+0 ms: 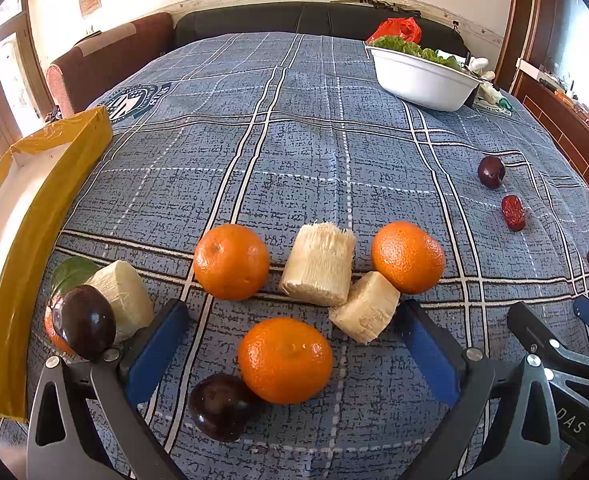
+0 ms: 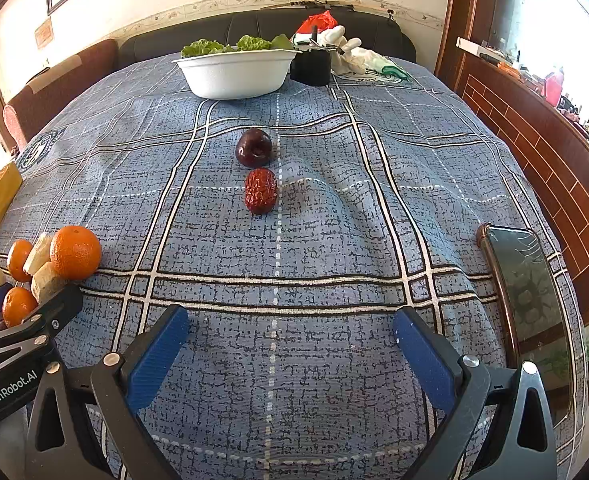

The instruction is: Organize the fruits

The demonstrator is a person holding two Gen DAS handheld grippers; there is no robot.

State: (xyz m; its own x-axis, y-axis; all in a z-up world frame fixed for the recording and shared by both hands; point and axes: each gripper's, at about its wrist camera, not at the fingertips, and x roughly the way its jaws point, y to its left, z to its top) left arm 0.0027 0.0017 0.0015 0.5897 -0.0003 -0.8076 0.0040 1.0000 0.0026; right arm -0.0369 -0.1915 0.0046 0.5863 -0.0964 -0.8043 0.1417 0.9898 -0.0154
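Left wrist view: left gripper (image 1: 290, 320) gapes empty around an orange (image 1: 285, 360); closing may knock the touching plum (image 1: 219, 406) away. Right gripper (image 2: 292, 326) also gapes empty, far from the date (image 2: 260, 190)

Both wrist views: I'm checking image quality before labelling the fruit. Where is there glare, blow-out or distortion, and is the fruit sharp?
Left wrist view: fisheye bends the blue plaid tablecloth into a dome; the window at left is blown out; the round orange tangerine is sharp, with small highlights. Right wrist view: same bulge; bright window at right is overexposed; the black cracked phone reflects it; the wrinkled red date is crisp.
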